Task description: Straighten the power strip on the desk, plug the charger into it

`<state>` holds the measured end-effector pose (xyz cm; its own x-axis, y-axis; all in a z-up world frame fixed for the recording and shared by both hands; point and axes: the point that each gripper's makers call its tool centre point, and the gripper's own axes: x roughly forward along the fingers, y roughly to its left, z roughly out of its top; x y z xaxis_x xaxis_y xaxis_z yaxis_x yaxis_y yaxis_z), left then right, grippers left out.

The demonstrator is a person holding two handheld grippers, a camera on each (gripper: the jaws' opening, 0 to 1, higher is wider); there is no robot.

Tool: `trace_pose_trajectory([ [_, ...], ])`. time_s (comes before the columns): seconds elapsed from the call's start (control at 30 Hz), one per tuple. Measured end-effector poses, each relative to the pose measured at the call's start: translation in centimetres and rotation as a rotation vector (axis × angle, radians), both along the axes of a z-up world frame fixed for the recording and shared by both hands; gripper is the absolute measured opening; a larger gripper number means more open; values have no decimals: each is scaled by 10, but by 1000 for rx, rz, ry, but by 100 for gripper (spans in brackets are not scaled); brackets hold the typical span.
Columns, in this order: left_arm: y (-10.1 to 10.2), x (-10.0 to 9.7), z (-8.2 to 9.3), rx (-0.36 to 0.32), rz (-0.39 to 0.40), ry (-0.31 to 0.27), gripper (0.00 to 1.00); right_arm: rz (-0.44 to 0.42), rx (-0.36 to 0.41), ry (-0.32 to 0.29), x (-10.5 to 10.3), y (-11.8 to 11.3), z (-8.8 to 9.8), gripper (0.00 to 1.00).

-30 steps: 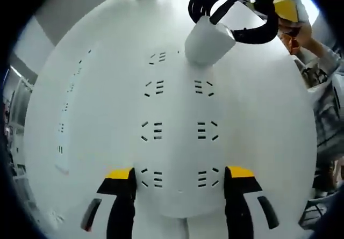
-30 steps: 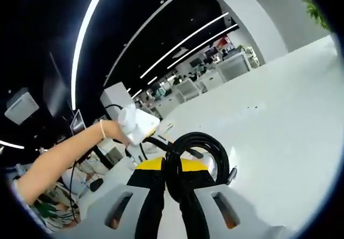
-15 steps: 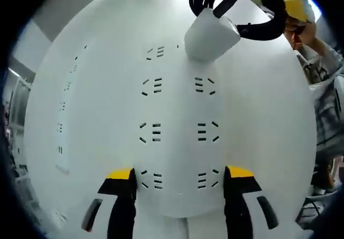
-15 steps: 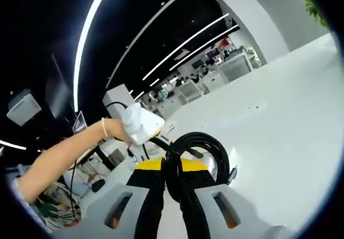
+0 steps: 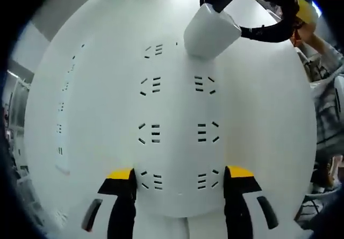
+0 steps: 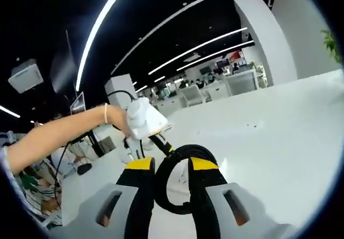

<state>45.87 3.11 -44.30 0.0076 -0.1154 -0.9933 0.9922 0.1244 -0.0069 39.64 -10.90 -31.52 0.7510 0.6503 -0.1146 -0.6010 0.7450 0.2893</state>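
Observation:
A white power strip (image 5: 177,110) with two rows of sockets runs away from me in the left gripper view. My left gripper (image 5: 179,182) is shut on its near end, one yellow-tipped jaw on each side. Over the strip's far right sockets hangs the white charger (image 5: 211,30), tilted, its black cable (image 5: 269,30) looping up to the right gripper's yellow tip (image 5: 305,12). In the right gripper view my right gripper (image 6: 172,165) is shut on the coiled black cable (image 6: 185,151). The charger itself is hidden there. Beyond it a hand holds the left gripper's white body (image 6: 144,120).
The white desk (image 6: 269,131) spreads wide to the right. A bare arm (image 6: 59,137) reaches in from the left. A person's striped clothes (image 5: 328,115) show at the desk's right edge. Office desks and chairs (image 6: 215,86) stand far behind.
The charger and its cable loop have shifted up and to the right over the strip. The right gripper's camera has tilted, and the cable coil now sits lower between its jaws.

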Motion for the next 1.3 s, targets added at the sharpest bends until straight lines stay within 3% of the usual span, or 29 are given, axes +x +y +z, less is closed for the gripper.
trace_pose_trajectory([
  [0.2,0,2,0,1,0,-1,66,6,-42,-15,1,-6,-5,36],
  [0.3,0,1,0,0,1,-1,66,11,-57,-52,2,-14,1,46],
  [0.37,0,0,0,1,0,-1,66,23,-72,-115,5,-19,11,55],
  [0.47,0,-1,-1,1,0,-2,66,114,-127,-241,2,-22,28,72],
  [0.63,0,0,0,-16,-1,-3,66,189,-387,-465,3,-37,41,99],
  [0.67,0,-1,-1,-19,-1,-4,66,236,-452,-509,1,-36,41,100],
  [0.77,0,-3,-1,-22,-2,-5,66,328,-540,-556,-1,-33,41,100],
  [1.07,0,-14,-2,-16,-4,-6,66,427,-520,-613,16,-31,59,100],
  [1.17,0,-17,-2,-16,-3,-6,66,469,-532,-591,23,-31,55,99],
  [1.3,-1,-19,-1,-8,-6,-5,66,512,-612,-590,36,-33,44,95],
])
